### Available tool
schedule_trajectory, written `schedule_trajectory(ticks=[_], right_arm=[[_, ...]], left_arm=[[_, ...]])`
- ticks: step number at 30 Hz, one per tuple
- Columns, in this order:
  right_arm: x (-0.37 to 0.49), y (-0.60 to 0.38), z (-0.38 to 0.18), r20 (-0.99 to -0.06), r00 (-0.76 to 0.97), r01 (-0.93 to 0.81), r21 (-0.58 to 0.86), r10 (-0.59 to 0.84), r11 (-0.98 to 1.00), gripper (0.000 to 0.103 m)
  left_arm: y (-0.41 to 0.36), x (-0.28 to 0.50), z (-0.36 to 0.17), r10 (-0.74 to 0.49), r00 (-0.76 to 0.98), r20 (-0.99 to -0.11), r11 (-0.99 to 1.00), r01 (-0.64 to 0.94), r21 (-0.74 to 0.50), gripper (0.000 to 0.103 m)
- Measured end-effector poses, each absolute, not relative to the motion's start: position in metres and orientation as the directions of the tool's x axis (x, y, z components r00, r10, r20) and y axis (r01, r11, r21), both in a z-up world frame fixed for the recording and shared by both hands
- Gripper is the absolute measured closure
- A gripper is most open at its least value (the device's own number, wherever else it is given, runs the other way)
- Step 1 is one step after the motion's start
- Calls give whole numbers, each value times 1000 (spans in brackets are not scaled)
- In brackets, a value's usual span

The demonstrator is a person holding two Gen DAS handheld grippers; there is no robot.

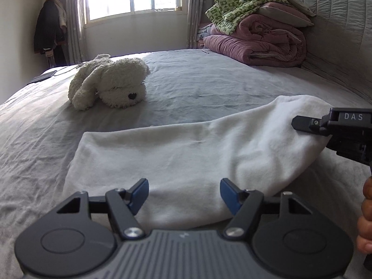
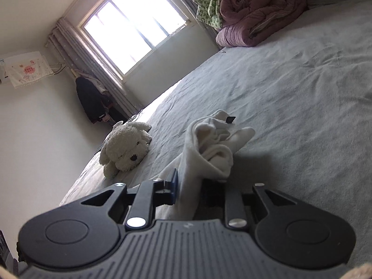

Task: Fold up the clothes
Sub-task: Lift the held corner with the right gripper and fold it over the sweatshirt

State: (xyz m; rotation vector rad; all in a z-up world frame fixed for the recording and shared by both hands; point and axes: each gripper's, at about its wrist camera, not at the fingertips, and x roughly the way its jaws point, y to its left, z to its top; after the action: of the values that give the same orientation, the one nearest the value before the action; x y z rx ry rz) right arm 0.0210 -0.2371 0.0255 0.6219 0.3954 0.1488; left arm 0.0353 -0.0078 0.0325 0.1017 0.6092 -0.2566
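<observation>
Two grippers—left gripper (image 1: 184,194) agape above white garment (image 1: 186,153), right gripper (image 2: 190,186) clamping it.

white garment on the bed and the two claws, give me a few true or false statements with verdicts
1. The right claw is shut on the white garment. True.
2. The left claw grips the garment's near edge. False: it is open, its blue pads apart with nothing pressed between them.
3. A plush dog lies on the grey bed sheet, apart from the garment. True.
4. The plush dog sits on top of the folded quilts. False: the purple quilts are stacked by the headboard, with a green patterned blanket on them.
5. The garment lies fully flat. False: the end in the right claw is bunched and lifted.
</observation>
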Motion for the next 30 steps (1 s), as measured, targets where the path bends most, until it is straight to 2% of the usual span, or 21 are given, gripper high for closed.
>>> schedule_trajectory(ticks=[4,7,11,16,21,26,30], right_arm=[[18,-227,36,-284,924,-72,527,255,847,78],[16,-218,42,-265,927,-121,459,266,880,78],[10,-203,54,-225,932,-194,354,284,915,78],[18,-201,59,-205,934,-228,292,294,929,79],[27,-210,55,-222,932,-197,354,287,914,79],[32,-235,35,-300,919,-39,572,254,819,77],[38,-255,17,-344,903,66,701,256,710,75]], left_arm=[[-13,42,22,-220,750,-623,955,297,19,34],[-25,40,15,-182,772,-609,947,305,104,32],[-21,42,19,-189,762,-620,951,300,79,32],[-13,46,27,-212,753,-623,958,286,20,33],[-4,52,30,-201,762,-616,969,245,-13,33],[-15,51,20,-173,766,-619,959,274,71,33],[-9,53,22,-190,755,-628,961,273,38,33]])
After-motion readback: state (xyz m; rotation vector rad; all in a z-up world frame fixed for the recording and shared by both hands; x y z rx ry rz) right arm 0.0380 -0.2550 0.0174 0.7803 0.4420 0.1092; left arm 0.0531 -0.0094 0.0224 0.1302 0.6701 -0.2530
